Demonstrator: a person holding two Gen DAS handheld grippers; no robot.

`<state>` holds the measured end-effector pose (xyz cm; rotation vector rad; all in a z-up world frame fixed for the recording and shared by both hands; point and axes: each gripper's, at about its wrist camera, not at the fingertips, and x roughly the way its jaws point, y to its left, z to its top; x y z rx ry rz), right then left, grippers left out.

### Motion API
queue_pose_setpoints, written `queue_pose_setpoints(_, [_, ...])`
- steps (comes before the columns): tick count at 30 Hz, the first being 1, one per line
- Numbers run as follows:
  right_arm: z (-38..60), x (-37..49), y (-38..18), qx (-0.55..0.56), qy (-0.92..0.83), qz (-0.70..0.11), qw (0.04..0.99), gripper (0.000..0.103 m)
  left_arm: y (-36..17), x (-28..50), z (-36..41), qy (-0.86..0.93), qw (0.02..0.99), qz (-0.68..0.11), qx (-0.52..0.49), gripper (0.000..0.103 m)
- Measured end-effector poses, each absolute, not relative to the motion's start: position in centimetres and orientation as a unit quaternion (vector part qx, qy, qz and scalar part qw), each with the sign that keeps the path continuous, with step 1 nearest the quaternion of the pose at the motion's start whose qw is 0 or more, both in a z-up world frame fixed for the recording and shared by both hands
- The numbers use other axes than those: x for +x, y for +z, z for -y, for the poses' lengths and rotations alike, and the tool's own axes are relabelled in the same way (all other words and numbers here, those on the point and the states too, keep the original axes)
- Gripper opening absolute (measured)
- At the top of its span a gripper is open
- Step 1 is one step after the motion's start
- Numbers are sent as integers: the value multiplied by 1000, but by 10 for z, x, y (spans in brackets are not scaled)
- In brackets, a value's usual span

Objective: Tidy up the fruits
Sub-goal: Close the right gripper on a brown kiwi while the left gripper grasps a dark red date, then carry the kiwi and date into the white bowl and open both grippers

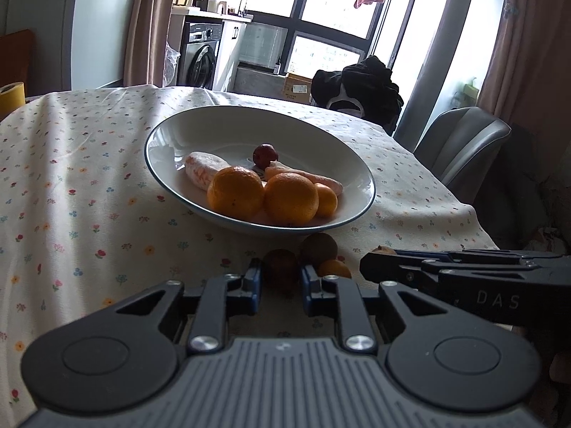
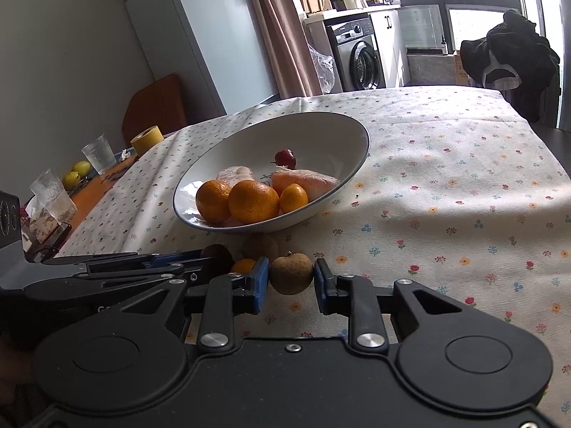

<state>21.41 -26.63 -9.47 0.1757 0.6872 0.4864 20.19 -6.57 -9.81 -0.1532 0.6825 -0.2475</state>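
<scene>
"DAS" on the right tool [image 1: 371, 267]

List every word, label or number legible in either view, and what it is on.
"DAS": white letters on the right gripper body, left wrist view.
"G": cut-off start of lettering on the left gripper body.
Washing machine panel and cardboard box label: too small to read.

In the white blue-rimmed bowl [image 2: 351, 132]: three oranges [image 2: 253, 201], one small dark red fruit [image 2: 285, 158], two pale pink peeled segments [image 2: 307, 182]. On the floral cloth just before that bowl: three brown round fruits [image 2: 291, 273], one small orange fruit [image 1: 333, 268].
</scene>
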Motion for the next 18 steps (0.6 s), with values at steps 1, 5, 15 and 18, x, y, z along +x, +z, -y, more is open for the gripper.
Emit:
queue_pose_setpoints(1, [268, 213, -94, 88, 234, -332, 909, 26, -97, 200, 64, -118, 933, -332, -77, 20])
queue_pose_setpoints(5, [271, 209, -88, 91, 230, -321, 914, 26, -88, 190, 57, -111, 937, -322, -79, 20])
queue_pose_setpoints(15, [275, 205, -74, 102, 226, -299, 921, 26, -68, 178, 52, -109, 943, -302, -87, 20])
queue_pose_setpoints(18, [275, 205, -69, 105, 227, -291, 923, 26, -61, 178, 48, -105, 945, -297, -86, 20])
